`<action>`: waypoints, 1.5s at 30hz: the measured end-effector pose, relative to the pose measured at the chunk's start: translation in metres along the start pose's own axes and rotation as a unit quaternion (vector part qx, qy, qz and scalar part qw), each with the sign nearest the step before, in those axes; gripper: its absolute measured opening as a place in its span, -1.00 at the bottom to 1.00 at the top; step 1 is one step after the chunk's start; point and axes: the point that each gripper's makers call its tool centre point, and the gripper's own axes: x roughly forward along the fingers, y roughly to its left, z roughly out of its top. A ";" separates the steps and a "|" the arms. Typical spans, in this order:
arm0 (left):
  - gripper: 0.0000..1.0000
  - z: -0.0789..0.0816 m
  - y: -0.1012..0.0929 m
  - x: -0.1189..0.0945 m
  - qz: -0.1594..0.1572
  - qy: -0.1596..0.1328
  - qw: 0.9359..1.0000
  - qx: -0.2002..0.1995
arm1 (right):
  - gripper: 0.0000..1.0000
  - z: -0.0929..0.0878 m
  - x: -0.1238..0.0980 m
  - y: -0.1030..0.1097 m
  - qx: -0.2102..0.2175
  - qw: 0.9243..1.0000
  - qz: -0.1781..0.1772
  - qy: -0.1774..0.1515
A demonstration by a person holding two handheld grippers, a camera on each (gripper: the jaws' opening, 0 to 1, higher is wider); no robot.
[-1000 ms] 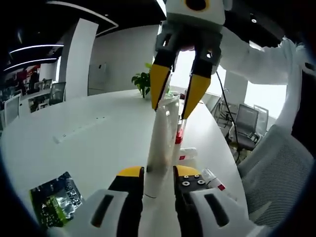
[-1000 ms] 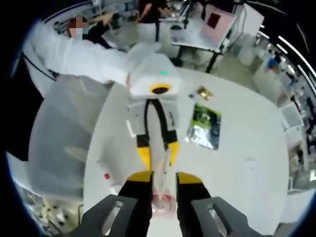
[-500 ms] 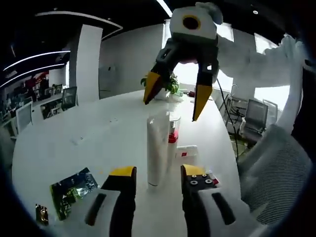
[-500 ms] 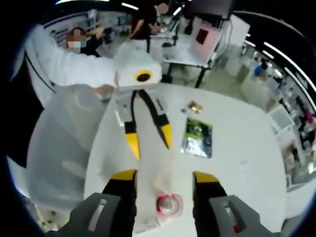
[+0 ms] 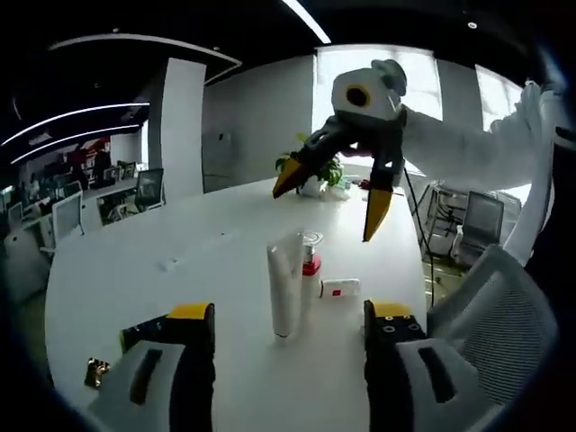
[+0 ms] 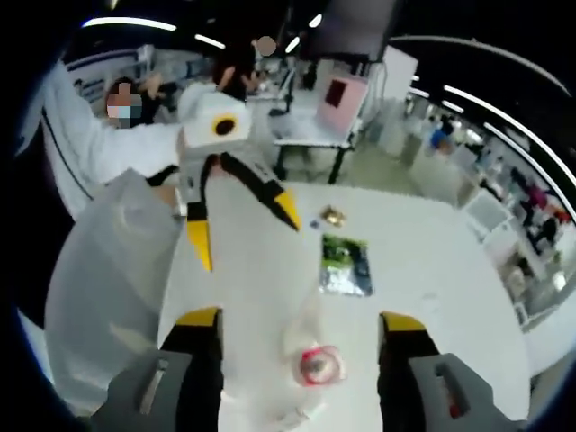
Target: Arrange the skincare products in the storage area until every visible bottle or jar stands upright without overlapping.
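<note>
Both tools [image 5: 288, 324] backed off; tube [image 5: 281, 290] stands between.

my left gripper [image 5: 290, 315] sits at six o'clock in the left gripper view, jaws spread wide with nothing between them. my right gripper [image 5: 335, 202] hangs at twelve o'clock there, jaws splayed, a white sleeve [image 5: 468, 153] trailing toward three. in the right gripper view, both grippers again gape.

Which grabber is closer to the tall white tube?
Hard to tell. The left gripper is open, low in front of the white tube. The right gripper is open above it, with the tube between its jaws.
</note>
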 end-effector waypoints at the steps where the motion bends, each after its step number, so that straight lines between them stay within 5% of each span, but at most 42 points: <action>1: 0.27 0.000 0.000 -0.003 0.000 -0.001 1.000 -0.001 | 0.40 -0.003 -0.001 0.003 0.003 1.000 -0.001 0.000; 12: 0.62 -0.001 -0.003 -0.019 0.019 -0.003 1.000 -0.002 | 0.68 -0.015 -0.015 0.017 0.040 0.999 -0.029 -0.010; 24: 0.99 -0.009 -0.004 -0.032 0.002 0.012 1.000 -0.012 | 0.96 -0.031 -0.029 0.042 0.095 0.994 -0.057 -0.013; 45: 0.99 -0.022 0.031 -0.071 0.008 0.033 0.999 -0.013 | 0.98 -0.054 -0.036 0.068 0.179 0.977 -0.114 0.001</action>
